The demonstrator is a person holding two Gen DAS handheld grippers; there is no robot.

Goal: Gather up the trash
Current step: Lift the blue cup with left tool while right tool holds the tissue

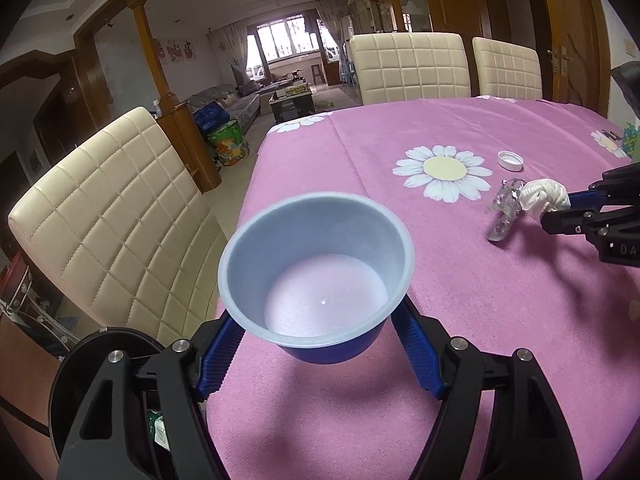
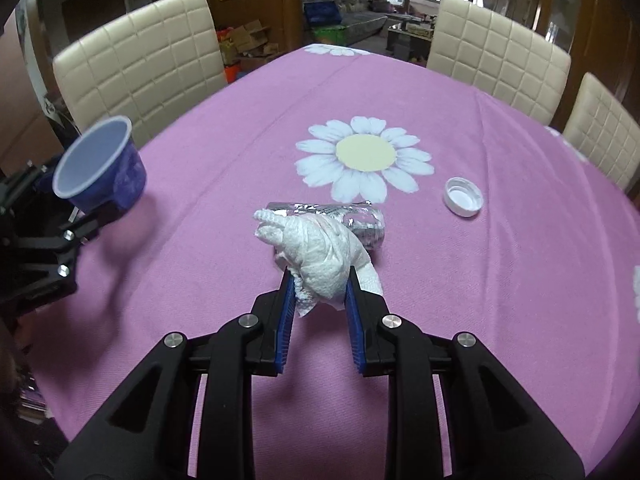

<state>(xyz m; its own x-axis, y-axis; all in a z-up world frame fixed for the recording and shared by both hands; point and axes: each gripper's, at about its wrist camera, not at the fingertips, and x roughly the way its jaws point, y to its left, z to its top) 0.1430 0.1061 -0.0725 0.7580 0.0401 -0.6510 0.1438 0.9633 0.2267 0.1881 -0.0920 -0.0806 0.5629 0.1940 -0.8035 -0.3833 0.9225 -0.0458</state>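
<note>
My left gripper [image 1: 320,340] is shut on a blue plastic cup [image 1: 316,272] with a pale inside, held upright and empty above the pink tablecloth; the same cup [image 2: 100,168] shows at the left of the right wrist view. My right gripper [image 2: 318,280] is shut on a crumpled white paper towel [image 2: 316,252], seen too as a white wad [image 1: 544,196] in the left wrist view. Just beyond it a crushed clear plastic bottle [image 2: 352,216] lies on the cloth, also seen lying [image 1: 506,210]. A white bottle cap [image 2: 463,196] rests open side up to the right, cap [image 1: 510,160].
The table [image 2: 480,320] wears a pink cloth printed with white daisies [image 2: 364,160]. Cream padded chairs stand around it: one [image 1: 116,216] at the left edge, two [image 1: 412,68] on the far side. A black round bin [image 1: 100,380] shows below the table's left edge.
</note>
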